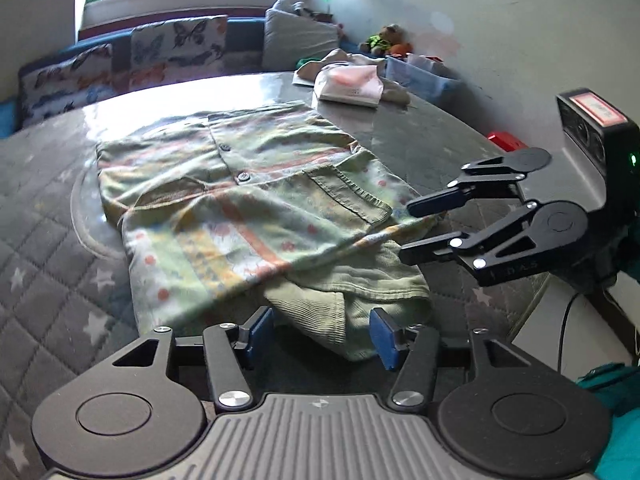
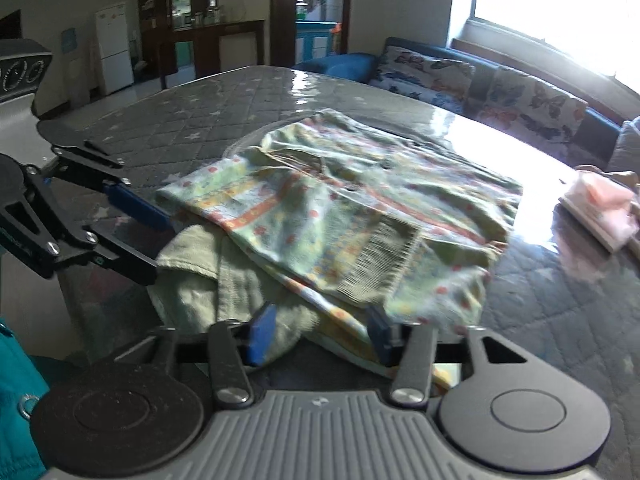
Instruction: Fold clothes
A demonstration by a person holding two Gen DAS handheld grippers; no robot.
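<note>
Both tongs stand half open, gripping nothing: the left gripper (image 1: 322, 334) and right gripper (image 2: 318, 336) straddle the near hem of a folded green patterned shirt (image 1: 240, 184) lying mid-table (image 1: 432, 136), with bare quilted cover all around.

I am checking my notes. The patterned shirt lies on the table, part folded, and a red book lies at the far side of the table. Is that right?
Not quite. The shirt does lie on the table, part folded, but the thing at the far side is a pink and white folded cloth, not a red book. The left wrist view shows it best.
</note>
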